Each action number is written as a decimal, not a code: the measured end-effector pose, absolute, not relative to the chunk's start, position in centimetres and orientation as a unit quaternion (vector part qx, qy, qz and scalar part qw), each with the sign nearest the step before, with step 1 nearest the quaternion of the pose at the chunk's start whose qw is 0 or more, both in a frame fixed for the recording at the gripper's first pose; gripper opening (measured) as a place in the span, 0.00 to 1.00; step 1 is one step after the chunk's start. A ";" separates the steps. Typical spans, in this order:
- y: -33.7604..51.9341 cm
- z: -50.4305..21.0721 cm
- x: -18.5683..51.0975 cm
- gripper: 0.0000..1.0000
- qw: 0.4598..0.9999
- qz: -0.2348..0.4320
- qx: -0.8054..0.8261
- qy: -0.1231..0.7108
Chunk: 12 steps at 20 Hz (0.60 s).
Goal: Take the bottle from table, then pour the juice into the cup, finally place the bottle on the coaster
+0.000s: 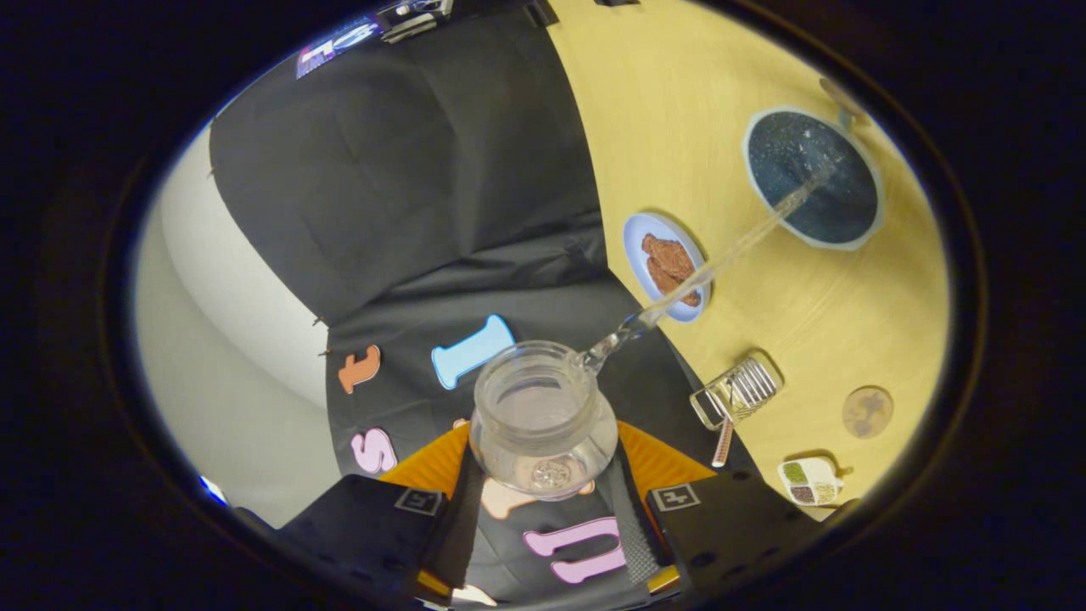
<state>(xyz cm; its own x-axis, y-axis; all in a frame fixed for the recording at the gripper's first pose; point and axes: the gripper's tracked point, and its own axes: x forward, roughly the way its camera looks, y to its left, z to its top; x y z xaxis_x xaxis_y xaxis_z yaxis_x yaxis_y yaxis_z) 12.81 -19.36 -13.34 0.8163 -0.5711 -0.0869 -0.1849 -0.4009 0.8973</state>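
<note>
My gripper is shut on a clear glass bottle, one finger pressing on each side of its round body. The bottle is tipped over, with a little clear liquid left inside. A thin clear stream runs from its mouth across the yellow table into a dark cup with a pale blue rim, well beyond the fingers. The stream lands inside the cup. A round brown coaster lies bare on the table, off to the side of the bottle and apart from the cup.
A pale blue plate with brown food pieces sits under the stream's path, between bottle and cup. A clear ribbed glass object lies near the coaster. A small white divided dish sits by the table edge. Black cloth hangs behind the table.
</note>
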 end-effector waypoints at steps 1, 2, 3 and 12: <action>-19.4 -13.3 12.8 0.74 0.493 -0.195 0.815 -0.233; -19.4 -13.3 12.8 0.74 0.492 -0.193 0.816 -0.233; -19.5 -13.3 12.8 0.74 0.490 -0.193 0.817 -0.232; -20.7 -13.3 12.7 0.74 0.476 -0.194 0.826 -0.231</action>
